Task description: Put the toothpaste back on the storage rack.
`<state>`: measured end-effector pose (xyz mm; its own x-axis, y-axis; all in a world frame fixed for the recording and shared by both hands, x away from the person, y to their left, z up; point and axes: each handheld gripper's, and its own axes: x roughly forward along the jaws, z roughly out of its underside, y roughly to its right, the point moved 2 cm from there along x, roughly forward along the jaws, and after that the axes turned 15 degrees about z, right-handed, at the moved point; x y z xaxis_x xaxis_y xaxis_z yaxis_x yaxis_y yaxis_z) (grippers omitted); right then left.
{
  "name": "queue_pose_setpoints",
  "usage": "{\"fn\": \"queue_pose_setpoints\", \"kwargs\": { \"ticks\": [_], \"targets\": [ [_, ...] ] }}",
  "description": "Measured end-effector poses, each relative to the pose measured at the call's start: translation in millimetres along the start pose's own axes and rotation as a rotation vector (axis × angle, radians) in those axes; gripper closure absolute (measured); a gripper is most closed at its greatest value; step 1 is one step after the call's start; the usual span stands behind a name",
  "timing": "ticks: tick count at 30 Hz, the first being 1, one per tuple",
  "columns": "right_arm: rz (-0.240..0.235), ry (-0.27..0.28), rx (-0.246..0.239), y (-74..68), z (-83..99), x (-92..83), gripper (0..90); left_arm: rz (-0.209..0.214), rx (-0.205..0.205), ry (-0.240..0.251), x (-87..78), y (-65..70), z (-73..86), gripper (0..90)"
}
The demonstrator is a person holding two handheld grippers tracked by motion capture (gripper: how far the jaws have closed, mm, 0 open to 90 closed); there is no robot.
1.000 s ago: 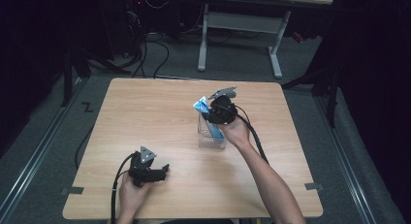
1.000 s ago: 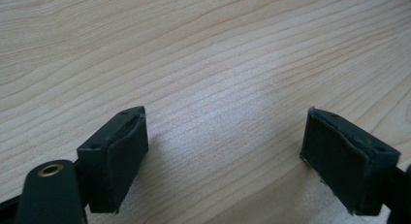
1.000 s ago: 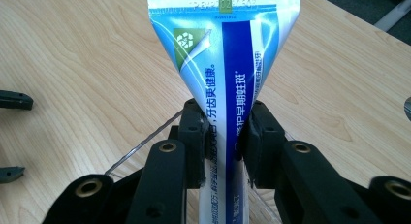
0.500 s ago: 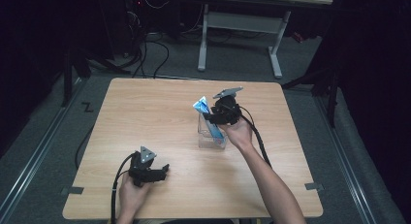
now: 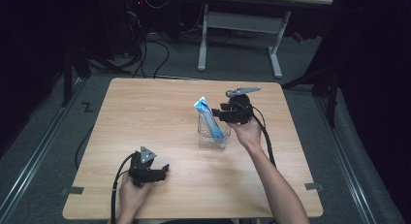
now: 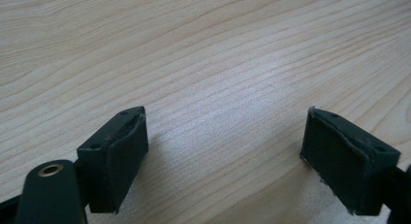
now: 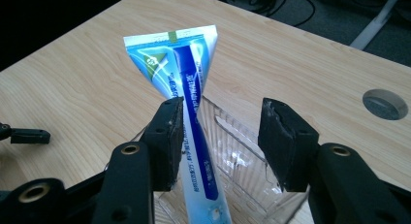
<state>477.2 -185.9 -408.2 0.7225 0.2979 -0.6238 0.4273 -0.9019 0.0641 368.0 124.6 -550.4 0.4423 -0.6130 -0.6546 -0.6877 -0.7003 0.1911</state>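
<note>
A blue-and-white toothpaste tube (image 5: 209,116) stands tilted in a clear plastic container (image 5: 212,136) at the middle of the wooden table (image 5: 145,112). My right gripper (image 5: 222,112) hovers just right of the tube's top. In the right gripper view the tube (image 7: 181,64) rises between the jaws of my right gripper (image 7: 223,127), close against the left pad and well clear of the right one. Those jaws have just been opening and now stand open. My left gripper (image 5: 162,171) rests near the front left of the table. Its jaws (image 6: 225,151) are open over bare wood.
The container's clear wall (image 7: 237,156) sits directly under the right jaws. A round cable hole (image 7: 385,104) is set in the tabletop beyond it. Desk legs and cables lie on the floor behind the table (image 5: 232,40).
The right gripper has opened, let go of the tube, and drawn back a little to the right. The tube stays leaning in the container. The left gripper has not moved.
</note>
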Motion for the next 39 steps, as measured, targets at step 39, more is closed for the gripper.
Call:
{"fn": "queue_pose_setpoints", "kwargs": {
  "ticks": [39],
  "targets": [
    [0.065,0.118,0.075,46.4,6.6,-67.7,53.0,0.000,-0.001,0.000,-0.7,0.3,0.6,17.0]
  ]
}}
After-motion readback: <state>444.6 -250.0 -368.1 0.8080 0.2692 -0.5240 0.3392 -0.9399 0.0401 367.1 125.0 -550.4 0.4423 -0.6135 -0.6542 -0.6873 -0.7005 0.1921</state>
